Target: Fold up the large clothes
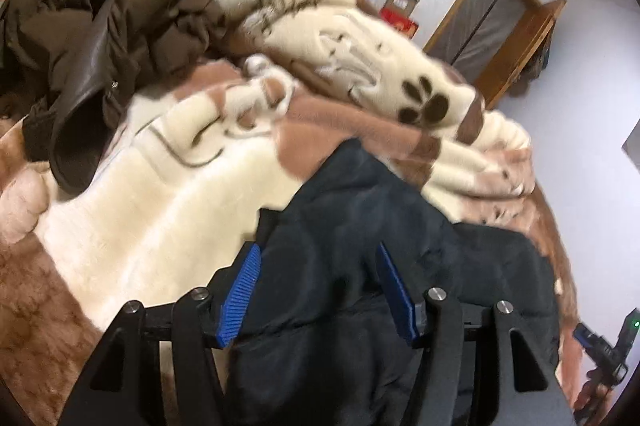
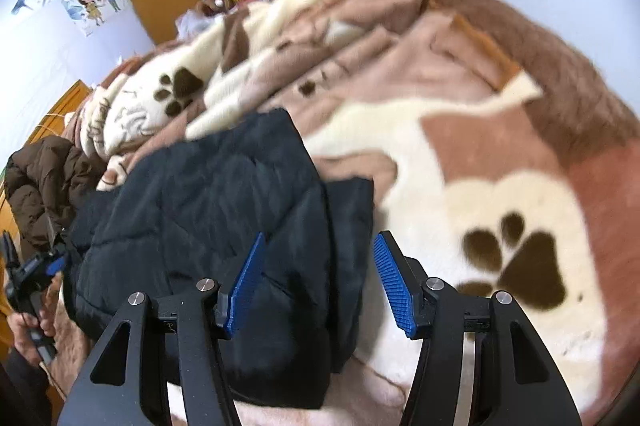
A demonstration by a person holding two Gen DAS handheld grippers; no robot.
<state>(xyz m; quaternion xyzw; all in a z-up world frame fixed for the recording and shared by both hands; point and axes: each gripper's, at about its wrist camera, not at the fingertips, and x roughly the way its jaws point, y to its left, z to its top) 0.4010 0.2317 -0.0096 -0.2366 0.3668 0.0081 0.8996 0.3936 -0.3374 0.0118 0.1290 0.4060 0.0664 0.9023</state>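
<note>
left wrist view shows both grippers, left gripper (image 1: 318, 290) and right gripper (image 2: 320, 284), spread over the bulky black quilted jacket (image 2: 208, 209), unpinched, so its slippery padded folds could spring open on the plush cream-and-brown paw-print blanket (image 2: 460, 161).

Left gripper (image 1: 318, 290), jaws spread apart above a folded black quilted jacket (image 1: 360, 266) laid on a cream-and-brown paw-print blanket (image 1: 160, 193); a brown puffer coat (image 1: 112, 5) is heaped at upper left; the right gripper (image 1: 608, 350) is glimpsed at lower right
</note>
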